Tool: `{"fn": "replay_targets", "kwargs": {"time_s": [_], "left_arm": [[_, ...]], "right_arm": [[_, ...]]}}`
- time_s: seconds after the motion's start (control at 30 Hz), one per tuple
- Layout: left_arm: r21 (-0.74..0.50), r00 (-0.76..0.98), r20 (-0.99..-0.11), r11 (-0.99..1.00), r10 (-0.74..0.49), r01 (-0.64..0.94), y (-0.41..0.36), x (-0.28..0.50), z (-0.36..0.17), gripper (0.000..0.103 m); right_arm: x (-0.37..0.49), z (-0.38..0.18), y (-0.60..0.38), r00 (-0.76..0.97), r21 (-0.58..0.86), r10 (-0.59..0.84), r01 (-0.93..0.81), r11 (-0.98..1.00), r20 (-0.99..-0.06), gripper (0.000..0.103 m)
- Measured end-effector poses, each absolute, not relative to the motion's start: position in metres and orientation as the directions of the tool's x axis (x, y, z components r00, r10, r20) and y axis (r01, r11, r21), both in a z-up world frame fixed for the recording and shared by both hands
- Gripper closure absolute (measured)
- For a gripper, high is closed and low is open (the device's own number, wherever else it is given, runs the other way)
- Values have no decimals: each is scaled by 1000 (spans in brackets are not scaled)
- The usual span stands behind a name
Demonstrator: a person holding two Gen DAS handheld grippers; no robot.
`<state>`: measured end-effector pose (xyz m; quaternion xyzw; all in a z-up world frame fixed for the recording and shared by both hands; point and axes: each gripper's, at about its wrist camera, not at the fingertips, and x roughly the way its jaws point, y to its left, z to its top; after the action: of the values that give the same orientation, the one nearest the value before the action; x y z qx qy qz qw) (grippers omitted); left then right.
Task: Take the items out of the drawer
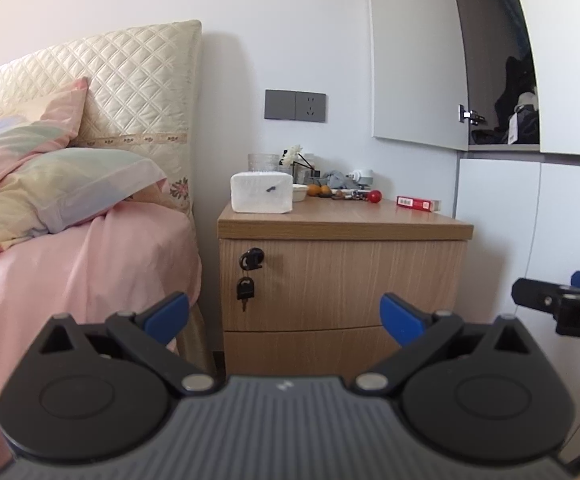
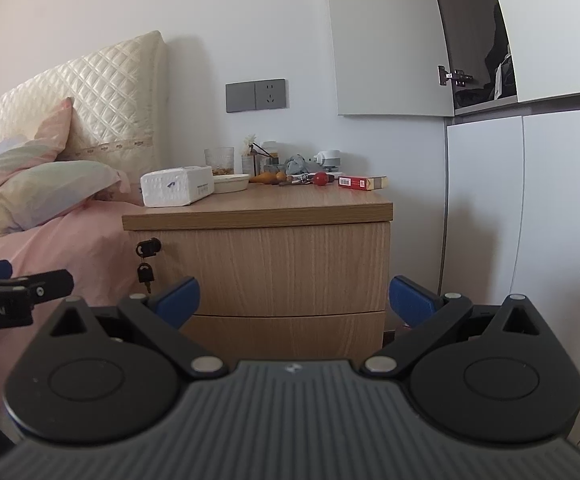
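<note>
Both grippers hang in the air in front of a wooden nightstand (image 1: pixel 341 280), and neither touches it. The left gripper (image 1: pixel 284 318) has its blue fingers (image 1: pixel 168 316) spread wide with nothing between them. The right gripper (image 2: pixel 293 300) is spread wide too (it shows at 3 o'clock in the left view). The top drawer (image 2: pixel 274 268) sits at 12 o'clock, pushed all the way in. A key (image 1: pixel 252 259) sticks in its lock and a second key (image 1: pixel 246 290) dangles under it. The bed (image 1: pixel 70 264) is at 9 o'clock.
</note>
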<state>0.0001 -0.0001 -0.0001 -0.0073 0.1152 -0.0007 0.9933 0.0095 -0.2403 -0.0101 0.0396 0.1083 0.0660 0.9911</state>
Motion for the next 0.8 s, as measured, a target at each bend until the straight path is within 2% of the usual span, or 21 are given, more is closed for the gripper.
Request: {"fn": "replay_targets", "kwargs": {"time_s": [0.27,0.8], "left_arm": [[-11,974,-227,1000,6,-9,-3,3,-4,0],[0,973,-232,1000,-2,2,0,0,-1,0]], "right_arm": [[8,-8,-244,966,123,132,-107,987,-220,0],[9,-11,-244,967,92,122,-104,990,-223,0]]}}
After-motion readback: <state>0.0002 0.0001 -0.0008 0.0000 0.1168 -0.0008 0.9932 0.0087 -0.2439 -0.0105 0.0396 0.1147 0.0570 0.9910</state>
